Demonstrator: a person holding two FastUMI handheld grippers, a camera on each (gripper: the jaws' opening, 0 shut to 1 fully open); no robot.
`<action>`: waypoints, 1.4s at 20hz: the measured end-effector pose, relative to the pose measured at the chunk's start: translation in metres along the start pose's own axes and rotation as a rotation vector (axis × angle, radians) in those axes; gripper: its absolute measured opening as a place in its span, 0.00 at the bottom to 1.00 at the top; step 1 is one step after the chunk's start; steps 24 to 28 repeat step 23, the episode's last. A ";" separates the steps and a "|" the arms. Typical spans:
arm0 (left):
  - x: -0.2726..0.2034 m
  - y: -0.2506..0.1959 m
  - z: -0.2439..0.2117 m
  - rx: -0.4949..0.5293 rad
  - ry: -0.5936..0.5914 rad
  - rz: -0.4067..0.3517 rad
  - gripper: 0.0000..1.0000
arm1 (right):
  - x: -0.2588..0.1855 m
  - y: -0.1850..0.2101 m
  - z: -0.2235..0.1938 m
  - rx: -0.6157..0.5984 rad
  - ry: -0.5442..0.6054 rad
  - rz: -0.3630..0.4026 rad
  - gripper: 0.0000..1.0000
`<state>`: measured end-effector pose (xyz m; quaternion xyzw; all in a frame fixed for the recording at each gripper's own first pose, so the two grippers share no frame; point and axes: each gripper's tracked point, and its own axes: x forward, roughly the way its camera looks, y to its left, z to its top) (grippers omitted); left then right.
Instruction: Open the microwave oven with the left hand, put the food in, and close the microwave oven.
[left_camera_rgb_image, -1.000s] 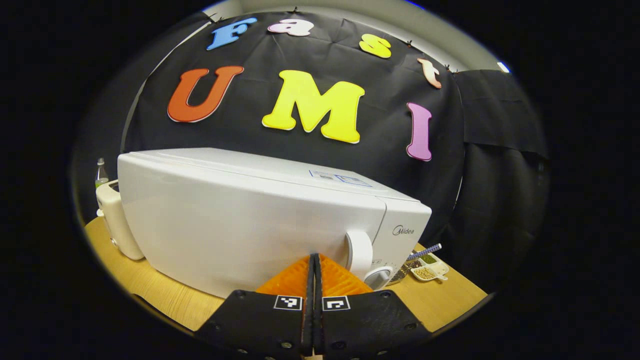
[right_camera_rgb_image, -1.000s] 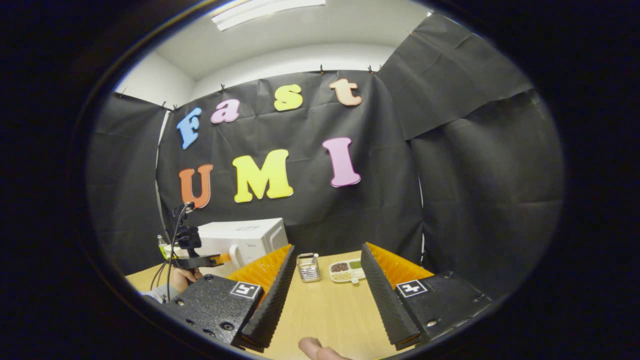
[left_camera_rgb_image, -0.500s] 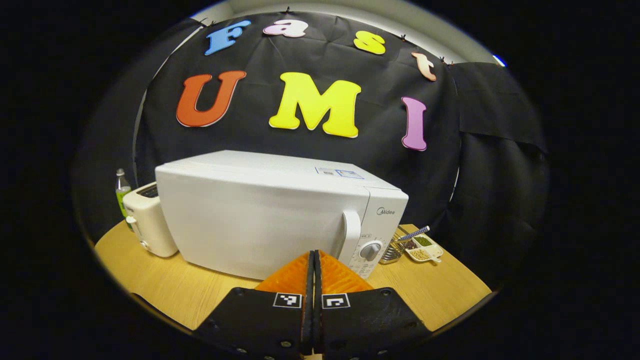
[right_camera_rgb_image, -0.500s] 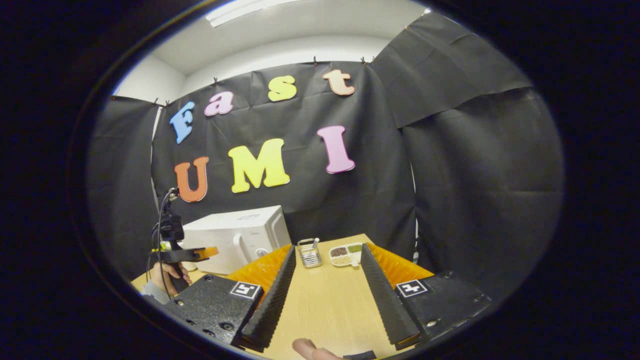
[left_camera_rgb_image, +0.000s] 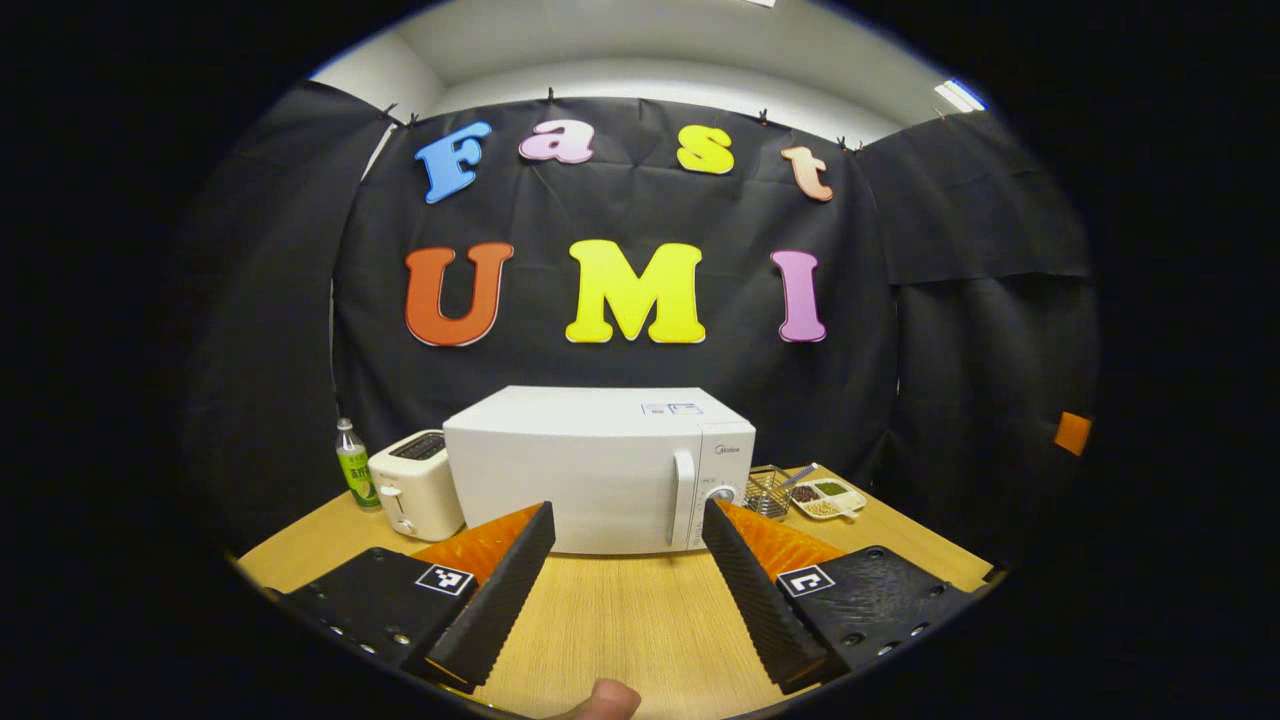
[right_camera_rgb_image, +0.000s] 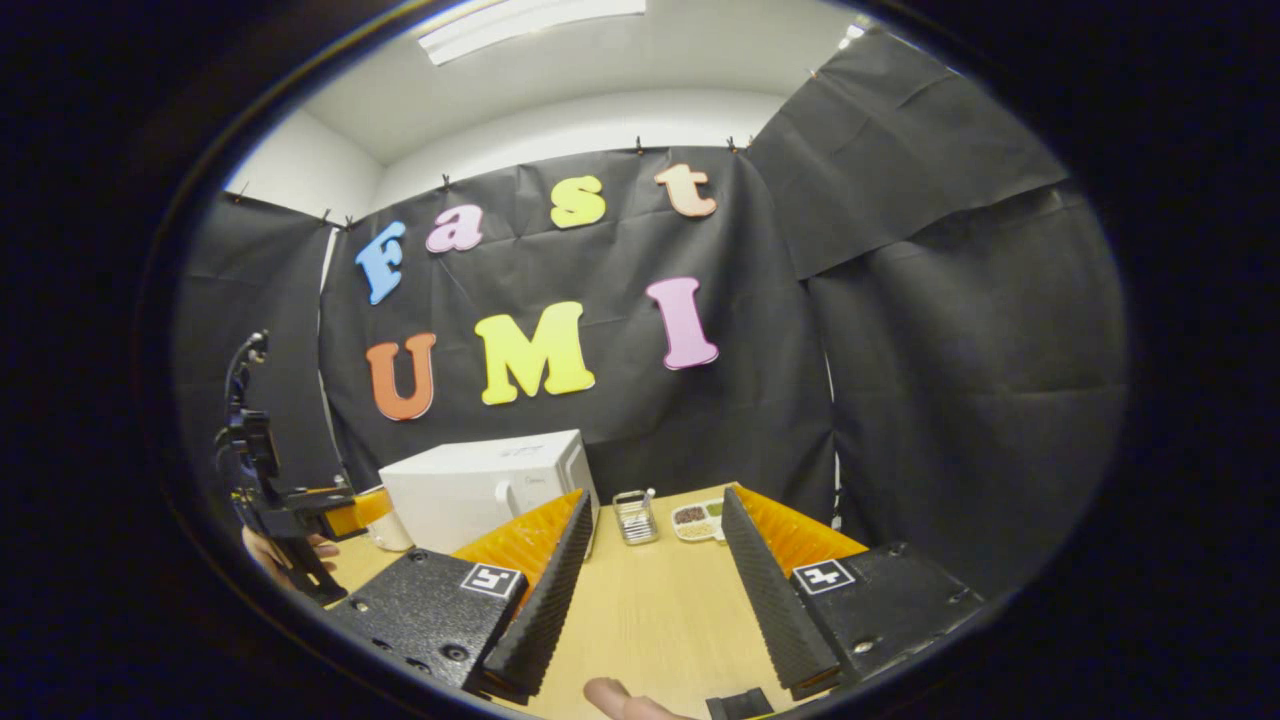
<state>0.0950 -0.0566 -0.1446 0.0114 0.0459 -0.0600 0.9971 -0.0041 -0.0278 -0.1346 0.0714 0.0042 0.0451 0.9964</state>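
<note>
Jaws spread wide on our left gripper (left_camera_rgb_image: 625, 545) and right gripper (right_camera_rgb_image: 655, 560), both empty; the microwave oven (left_camera_rgb_image: 600, 468) sits shut straight ahead, far across the surface (left_camera_rgb_image: 610, 620), handle (left_camera_rgb_image: 684, 497) right of centre.

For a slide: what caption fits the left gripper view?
Open left gripper faces the closed microwave.

A: Microwave oven (left_camera_rgb_image: 585, 470): plain white body, door and handle. Toaster (left_camera_rgb_image: 416, 492) beside it: cream, dark slots on top.

B: Bottle (left_camera_rgb_image: 351, 468): green label, white cap. Table (left_camera_rgb_image: 620, 620): light wood grain.

A: Divided dish (left_camera_rgb_image: 824, 497): white, with brown, green and tan fillings. Wire basket (left_camera_rgb_image: 768, 490): silvery metal.

B: Left gripper (left_camera_rgb_image: 622, 520): square black-and-white marker on each finger base.
</note>
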 end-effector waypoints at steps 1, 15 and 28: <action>-0.017 0.003 0.006 0.005 -0.015 0.019 0.94 | -0.005 0.003 0.002 -0.008 -0.008 -0.005 0.84; -0.177 -0.002 0.034 0.027 -0.174 0.078 0.96 | -0.059 0.072 0.022 -0.096 -0.075 0.079 0.84; -0.171 -0.009 0.032 -0.002 -0.152 0.041 0.96 | -0.057 0.071 0.018 -0.098 -0.059 0.083 0.84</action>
